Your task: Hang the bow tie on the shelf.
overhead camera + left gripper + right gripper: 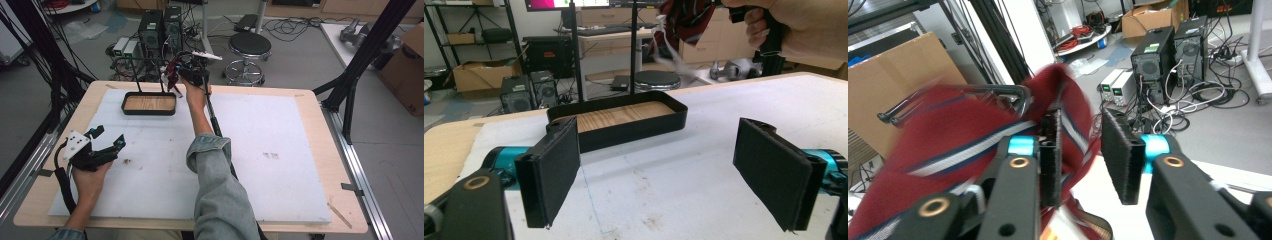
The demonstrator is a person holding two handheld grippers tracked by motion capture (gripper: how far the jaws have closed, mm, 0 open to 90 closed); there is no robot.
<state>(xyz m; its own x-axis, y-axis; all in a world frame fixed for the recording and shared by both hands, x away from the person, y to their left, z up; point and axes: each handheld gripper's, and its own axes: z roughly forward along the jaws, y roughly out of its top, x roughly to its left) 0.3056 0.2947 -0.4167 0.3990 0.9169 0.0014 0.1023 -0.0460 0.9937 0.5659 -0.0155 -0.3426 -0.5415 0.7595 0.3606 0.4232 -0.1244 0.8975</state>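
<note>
in the high view we see our left gripper at the lower left of the frame, resting on the white mat, jaws spread wide with nothing between them. our right gripper is at the upper centre, past the far edge of the table, raised over the right end of the black tray. a red cloth hangs at its tip beside the tray's two thin posts. the sleeve of the right arm runs up from the bottom centre.

in the left gripper view our own two black pads stand far apart at the lower left and lower right, bare mat between them. the tray sits at centre, its wooden floor showing, the posts rising from its back rim. at the upper right the right hand grips its handle, and the red cloth dangles at top centre with a white strip trailing below it.

in the right gripper view the red cloth with white and dark stripes fills the left and centre, draped over a dark rail at centre left. the left pad lies against the cloth; the right pad stands clear of it with a gap, so the jaws are parted a little and not clamping. the cloth is blurred.
</note>
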